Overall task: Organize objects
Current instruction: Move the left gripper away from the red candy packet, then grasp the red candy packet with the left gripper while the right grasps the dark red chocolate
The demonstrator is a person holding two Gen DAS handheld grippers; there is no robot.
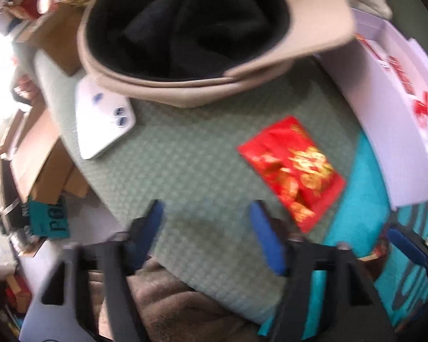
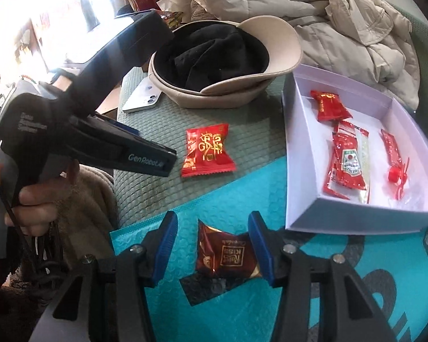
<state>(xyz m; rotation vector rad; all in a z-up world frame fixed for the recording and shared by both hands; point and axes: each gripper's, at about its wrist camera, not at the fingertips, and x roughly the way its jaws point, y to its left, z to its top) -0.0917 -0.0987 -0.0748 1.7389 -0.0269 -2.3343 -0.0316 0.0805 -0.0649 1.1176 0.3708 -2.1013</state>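
Note:
A red snack packet with gold characters [image 1: 291,168] [image 2: 207,152] lies flat on the green quilted mat [image 1: 185,156]. My left gripper [image 1: 207,222] [image 2: 171,159] hovers to its left, open, with only mat between the blue fingers. A dark red candy [image 2: 225,253] rests on the teal bubble mailer [image 2: 242,188] between the fingers of my right gripper [image 2: 214,239]. The right pad sits at the wrapper's edge and the left pad stands apart from it, so this gripper is open. The white box [image 2: 356,221] [image 1: 399,119] holds a ketchup sachet [image 2: 348,165] and other red packets.
A beige hat [image 2: 282,45] [image 1: 314,14] with black cloth inside sits at the back, a white phone [image 2: 142,97] [image 1: 102,119] beside it. A beige jacket [image 2: 342,14] is piled behind the box. Cardboard boxes [image 1: 40,148] lie off the mat's left edge. A hand [image 2: 28,199] holds the left gripper.

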